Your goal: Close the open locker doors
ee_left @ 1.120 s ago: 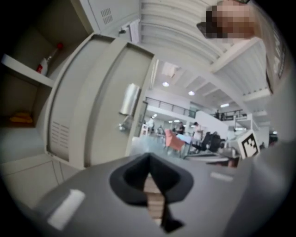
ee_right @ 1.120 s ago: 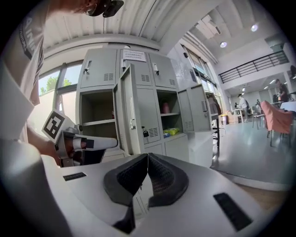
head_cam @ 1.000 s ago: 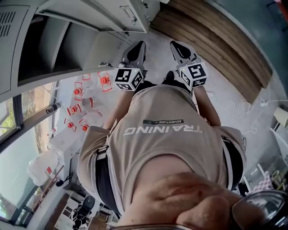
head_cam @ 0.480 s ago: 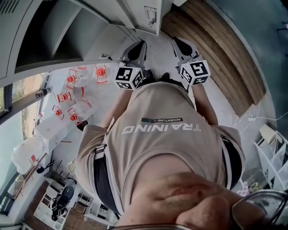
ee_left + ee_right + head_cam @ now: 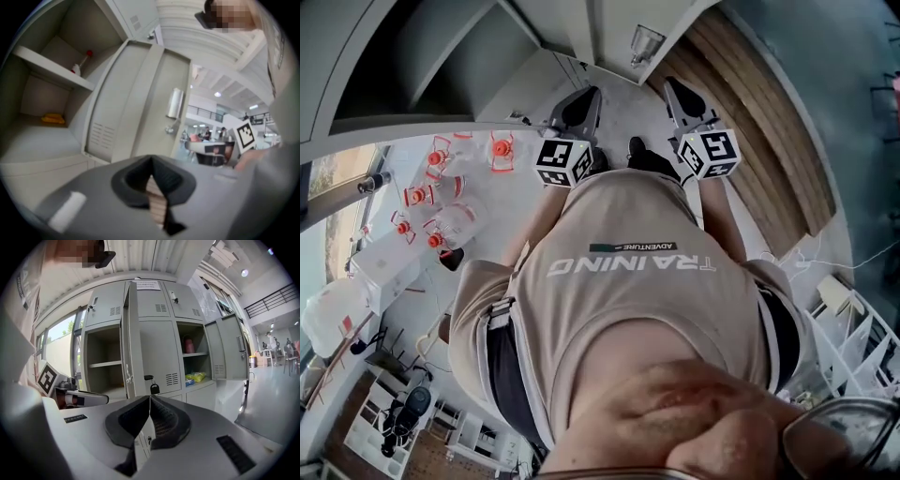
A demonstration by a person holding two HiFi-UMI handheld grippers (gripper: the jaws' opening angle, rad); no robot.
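Two grippers, both closed on nothing, face the lockers.
Jaws of the left gripper and right gripper are pressed together; the left door juts open near centre, and the right door swings wide at far right.

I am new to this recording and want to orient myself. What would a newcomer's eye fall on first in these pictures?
The grey lockers fill the right gripper view, with the left door and the right door standing open. In the head view, the left gripper and right gripper, jaws together and empty, point toward the lockers. Red-capped bottles cluster at the left.
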